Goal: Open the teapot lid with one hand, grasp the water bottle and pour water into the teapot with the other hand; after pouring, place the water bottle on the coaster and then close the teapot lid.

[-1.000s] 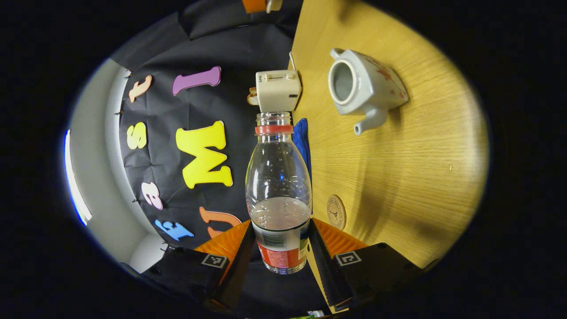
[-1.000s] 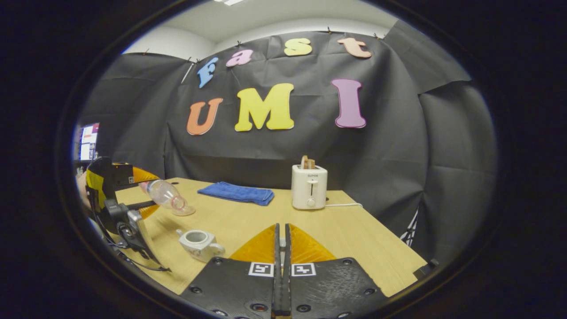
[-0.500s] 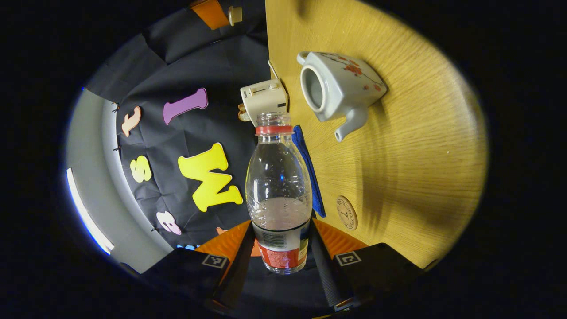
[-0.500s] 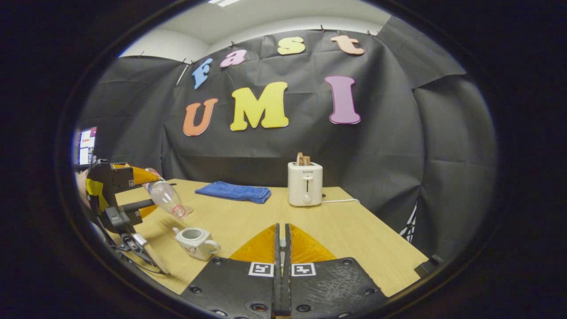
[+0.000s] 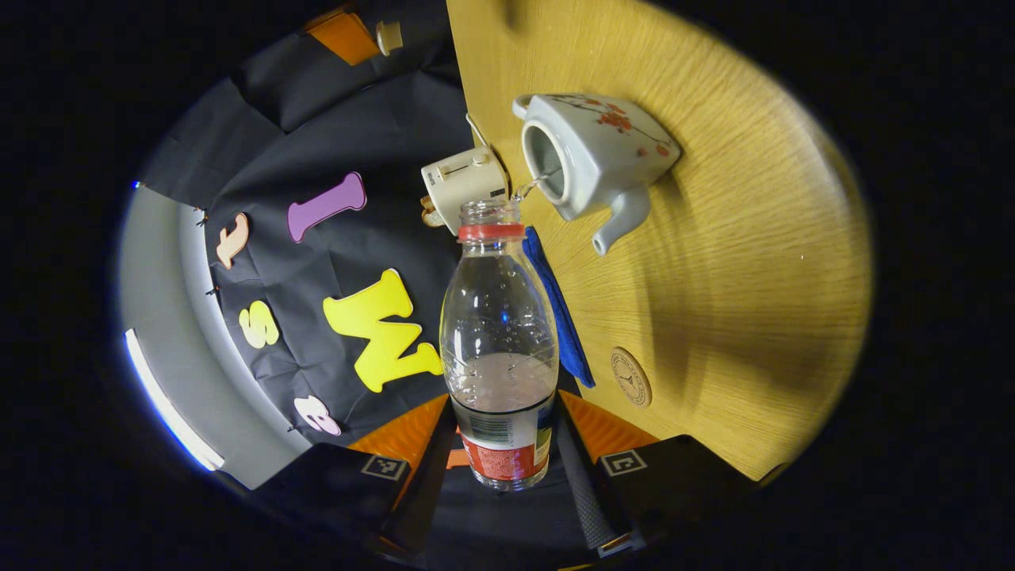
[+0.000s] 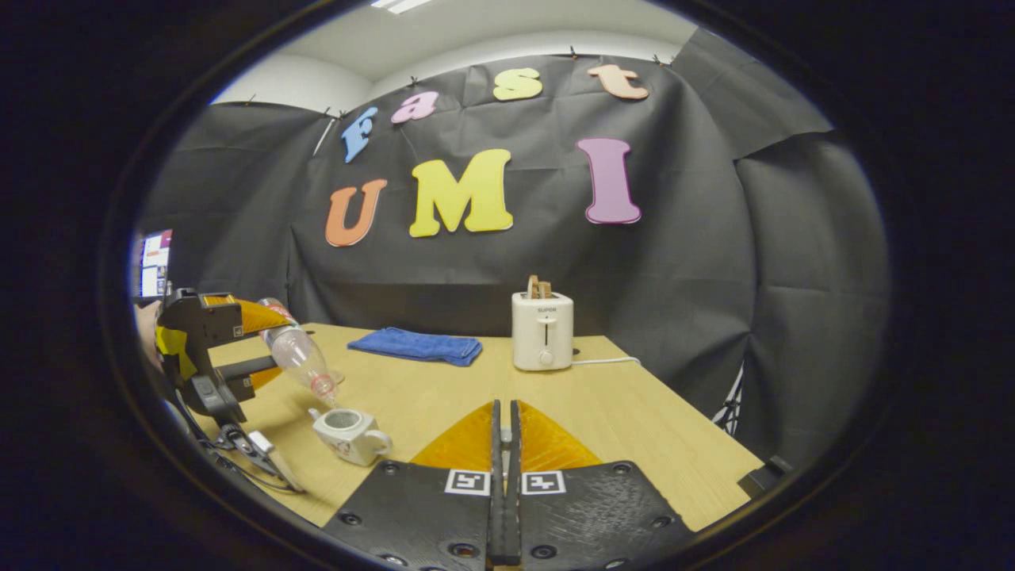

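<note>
The left gripper clamps the lower body of the water bottle, one finger on each side, and holds it tipped with its open neck aimed down at the teapot's mouth; a thin stream of water runs from the neck into the pot. In the right gripper view this gripper shows at the far left above the table. The right gripper hovers over the near middle of the table with its fingers pressed together; whether the lid is pinched between them cannot be told.

The wooden table carries everything else. A white toaster with bread in its slots stands at the far edge, a folded blue cloth to its left. The white teapot, lid off, sits at the near left under the bottle's neck. The round coaster lies bare on the table, apart from the pot.
</note>
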